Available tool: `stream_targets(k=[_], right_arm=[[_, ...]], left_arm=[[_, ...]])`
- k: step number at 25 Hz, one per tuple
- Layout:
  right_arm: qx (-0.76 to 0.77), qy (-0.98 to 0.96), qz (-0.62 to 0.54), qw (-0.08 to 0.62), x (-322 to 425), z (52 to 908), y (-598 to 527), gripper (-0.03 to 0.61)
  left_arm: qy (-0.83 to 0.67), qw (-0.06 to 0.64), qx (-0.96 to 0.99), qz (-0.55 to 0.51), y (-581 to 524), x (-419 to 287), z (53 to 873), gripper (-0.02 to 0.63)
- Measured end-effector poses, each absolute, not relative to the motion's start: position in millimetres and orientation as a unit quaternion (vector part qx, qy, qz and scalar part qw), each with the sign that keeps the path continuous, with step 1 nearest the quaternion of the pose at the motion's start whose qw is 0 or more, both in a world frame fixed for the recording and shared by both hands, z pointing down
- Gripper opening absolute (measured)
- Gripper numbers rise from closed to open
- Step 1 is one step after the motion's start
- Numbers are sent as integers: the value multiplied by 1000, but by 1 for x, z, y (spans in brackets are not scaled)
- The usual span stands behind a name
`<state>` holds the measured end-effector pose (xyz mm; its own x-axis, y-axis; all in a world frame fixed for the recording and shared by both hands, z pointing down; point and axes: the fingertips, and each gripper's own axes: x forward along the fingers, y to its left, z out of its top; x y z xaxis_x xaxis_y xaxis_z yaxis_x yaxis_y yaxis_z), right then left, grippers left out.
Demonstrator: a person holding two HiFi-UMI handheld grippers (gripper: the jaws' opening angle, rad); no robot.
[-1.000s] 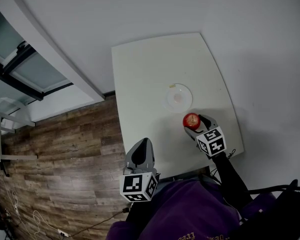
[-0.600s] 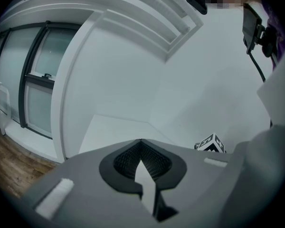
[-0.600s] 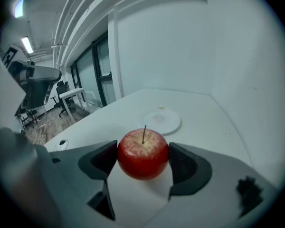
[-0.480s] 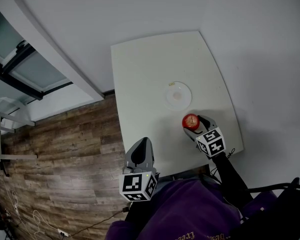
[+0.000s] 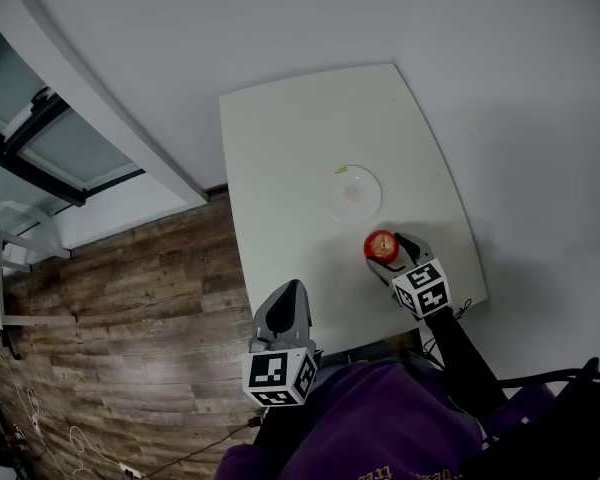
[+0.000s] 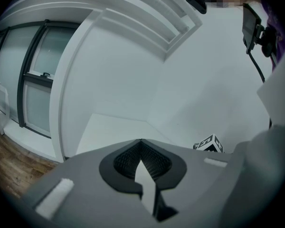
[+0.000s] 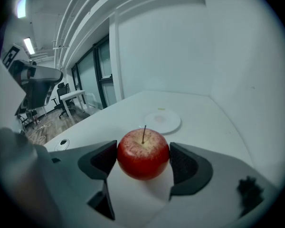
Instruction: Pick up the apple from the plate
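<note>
Slightly farther from the plate than a second ago, the right gripper [image 5: 383, 249] holds the red apple [image 5: 381, 245] over the table's near right part. White walls [image 5: 280, 28] and a dark-framed window [image 5: 50, 138] border a wood-plank floor [image 5: 130, 298]. On the white table [image 5: 300, 138], a small white plate [image 5: 336, 200] lies near the middle. The left gripper [image 5: 289, 290] hovers off the near edge, its jaws together on nothing. The right jaws press the apple's two sides, stem up.
</note>
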<state>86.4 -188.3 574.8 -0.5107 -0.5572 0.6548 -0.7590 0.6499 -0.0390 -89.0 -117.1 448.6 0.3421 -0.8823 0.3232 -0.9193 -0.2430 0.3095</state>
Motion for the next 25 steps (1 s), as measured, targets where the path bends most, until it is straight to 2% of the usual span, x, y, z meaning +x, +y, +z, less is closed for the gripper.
stream_targets(k=[15, 17, 22, 23, 24, 25], right_arm=[[384, -875, 132, 265, 92, 546, -180, 356], [382, -885, 119, 238, 91, 527, -179, 356], [368, -916, 105, 122, 82, 461, -178, 351], [372, -916, 102, 113, 83, 453, -180, 330], [378, -914, 99, 107, 85, 446, -182, 238], [387, -911, 98, 102, 87, 441, -185, 86]], left_arm=[[-562, 228, 794, 42, -118, -78, 451, 6], [-562, 228, 794, 42, -120, -78, 451, 6], [-561, 225, 796, 39, -125, -77, 447, 6], [-560, 224, 797, 38, -126, -76, 447, 6], [-559, 223, 798, 39, -128, -75, 448, 6], [-557, 223, 799, 39, -129, -74, 448, 6]])
